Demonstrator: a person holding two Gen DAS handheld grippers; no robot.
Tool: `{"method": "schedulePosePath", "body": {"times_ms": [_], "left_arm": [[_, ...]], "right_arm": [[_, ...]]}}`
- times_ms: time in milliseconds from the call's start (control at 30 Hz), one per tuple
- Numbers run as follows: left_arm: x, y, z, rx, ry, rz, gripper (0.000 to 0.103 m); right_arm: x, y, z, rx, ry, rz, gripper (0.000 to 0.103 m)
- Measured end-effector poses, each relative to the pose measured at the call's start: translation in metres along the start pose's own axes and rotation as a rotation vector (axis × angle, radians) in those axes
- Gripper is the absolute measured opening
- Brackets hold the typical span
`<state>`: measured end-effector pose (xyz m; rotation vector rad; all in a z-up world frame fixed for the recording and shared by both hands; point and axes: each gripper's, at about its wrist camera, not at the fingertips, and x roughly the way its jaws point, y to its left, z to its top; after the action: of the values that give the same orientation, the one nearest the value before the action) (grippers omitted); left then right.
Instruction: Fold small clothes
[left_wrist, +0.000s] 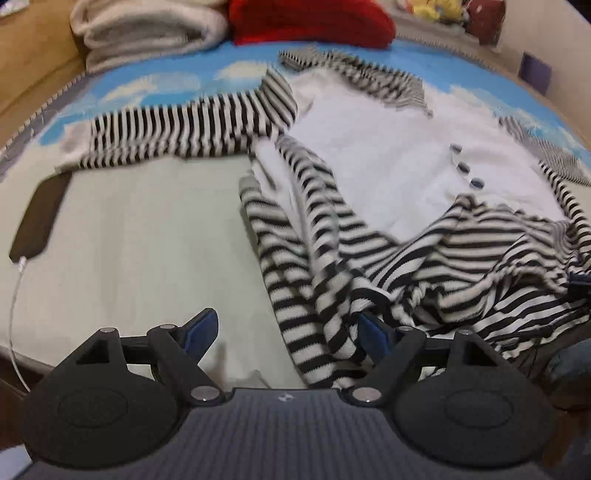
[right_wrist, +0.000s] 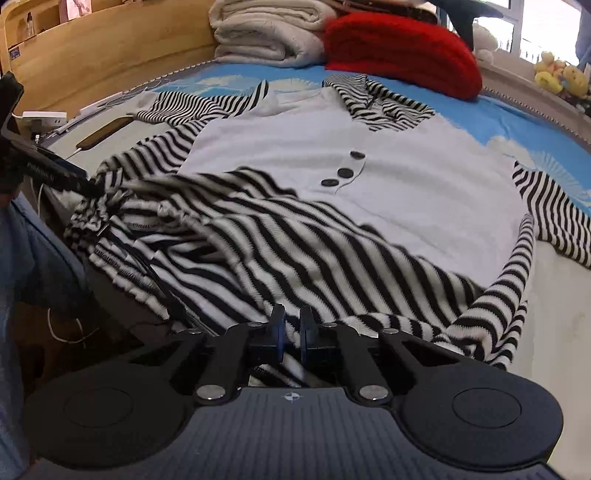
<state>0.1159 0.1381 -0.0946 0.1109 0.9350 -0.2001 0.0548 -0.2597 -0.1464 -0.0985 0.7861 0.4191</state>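
A white top with black-and-white striped sleeves, collar and hem lies spread on the bed, its lower part bunched; it fills the right wrist view too. My left gripper is open at the near edge of the bed, the striped hem lying between its fingers and over the right one. My right gripper is shut on the striped hem near the bed's front edge. The left gripper also shows at the far left of the right wrist view, at the bunched stripes.
A folded beige blanket and a red knit lie at the head of the bed. A dark phone on a white cable lies at the left. Plush toys sit on the sill at the right. The wooden headboard stands behind.
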Motion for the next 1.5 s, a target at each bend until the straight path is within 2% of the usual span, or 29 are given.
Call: {"method": "schedulePosePath", "body": {"times_ms": [67,200,267,300,333,400,433,467,500,533,567,600,667,733,833,900,1000,1033,1067,1100,1167,1200,1233,1300,1333,1400,1433,1467,1500], "left_arm": [[-0.015,-0.008,0.005,0.027,-0.060,-0.042,0.085],[-0.035,-0.055,0.016,0.176,-0.156,-0.188,0.087],[-0.026,-0.081,0.020,0.240,-0.142,-0.246,0.087],[-0.018,-0.090,0.021,0.267,-0.123,-0.270,0.087],[-0.008,-0.100,0.021,0.291,-0.099,-0.289,0.087],[0.016,-0.116,0.016,0.327,-0.043,-0.290,0.084],[0.027,-0.122,0.013,0.343,-0.023,-0.285,0.066],[0.035,-0.127,0.011,0.362,0.000,-0.276,0.032],[0.044,-0.131,0.008,0.375,0.036,-0.251,0.018],[0.046,-0.131,0.007,0.368,0.035,-0.237,0.014],[0.042,-0.131,0.006,0.361,0.022,-0.245,0.007],[0.035,-0.131,0.005,0.371,0.013,-0.252,0.007],[0.017,-0.130,0.000,0.396,-0.008,-0.255,0.007],[-0.005,-0.129,-0.011,0.427,-0.020,-0.264,0.007],[-0.006,-0.132,-0.034,0.490,0.022,-0.229,0.007],[0.009,-0.137,-0.046,0.505,0.046,-0.205,0.011],[0.016,-0.141,-0.049,0.481,0.050,-0.205,0.016],[0.013,-0.142,-0.047,0.475,0.052,-0.218,0.028],[0.008,-0.141,-0.045,0.464,0.048,-0.249,0.047],[0.000,-0.138,-0.043,0.446,0.031,-0.290,0.055],[-0.016,-0.134,-0.037,0.413,-0.006,-0.363,0.077],[-0.023,-0.130,-0.032,0.384,-0.025,-0.392,0.081],[-0.028,-0.124,-0.026,0.347,-0.049,-0.412,0.084],[-0.035,-0.113,-0.011,0.258,-0.081,-0.417,0.084],[-0.034,-0.106,-0.004,0.213,-0.092,-0.395,0.084],[-0.026,-0.091,0.011,0.119,-0.121,-0.301,0.084],[-0.018,-0.083,0.018,0.072,-0.126,-0.241,0.084],[-0.010,-0.075,0.025,0.031,-0.128,-0.182,0.084],[0.000,-0.067,0.032,-0.003,-0.119,-0.126,0.084]], "right_arm": [[-0.001,0.001,-0.002,-0.006,-0.006,-0.007,0.008],[-0.004,0.001,-0.003,0.002,-0.036,-0.011,0.009],[-0.007,0.002,-0.003,0.000,-0.059,-0.006,0.027],[-0.008,0.004,-0.002,-0.002,-0.069,-0.005,0.050],[-0.009,0.005,-0.002,-0.002,-0.081,-0.003,0.064],[-0.008,0.011,-0.003,-0.023,-0.099,0.000,0.066],[-0.005,0.014,-0.003,-0.045,-0.097,0.000,0.062],[-0.002,0.015,-0.003,-0.069,-0.095,-0.019,0.059],[0.003,0.017,-0.004,-0.099,-0.088,-0.055,0.044],[0.007,0.018,-0.003,-0.119,-0.070,-0.075,0.013],[0.012,0.016,-0.003,-0.123,-0.045,-0.092,0.006],[0.015,0.012,-0.003,-0.107,-0.024,-0.101,0.001],[0.009,0.006,-0.002,-0.075,-0.036,-0.091,0.000],[-0.013,-0.001,-0.002,-0.041,-0.095,-0.015,0.000],[-0.040,-0.005,-0.012,-0.035,-0.138,0.095,0.000],[-0.033,-0.003,-0.017,-0.056,-0.077,0.108,0.000],[0.000,0.001,-0.021,-0.068,0.079,0.071,0.000],[0.004,0.002,-0.021,-0.068,0.091,0.064,0.001],[0.003,0.003,-0.020,-0.072,0.084,0.065,0.002],[0.001,0.003,-0.019,-0.072,0.074,0.074,0.006],[-0.008,0.000,-0.018,-0.037,0.046,0.097,0.022],[-0.016,-0.002,-0.018,-0.016,0.019,0.127,0.039],[-0.025,-0.005,-0.017,0.005,-0.022,0.163,0.050],[-0.048,-0.016,-0.014,0.073,-0.131,0.210,0.051],[-0.060,-0.027,-0.014,0.124,-0.195,0.223,0.051],[-0.081,-0.054,-0.014,0.254,-0.331,0.157,0.049],[-0.087,-0.073,-0.014,0.338,-0.381,0.081,0.047],[-0.088,-0.089,-0.013,0.404,-0.390,0.001,0.042],[-0.085,-0.110,-0.011,0.470,-0.356,-0.114,0.024]]}}
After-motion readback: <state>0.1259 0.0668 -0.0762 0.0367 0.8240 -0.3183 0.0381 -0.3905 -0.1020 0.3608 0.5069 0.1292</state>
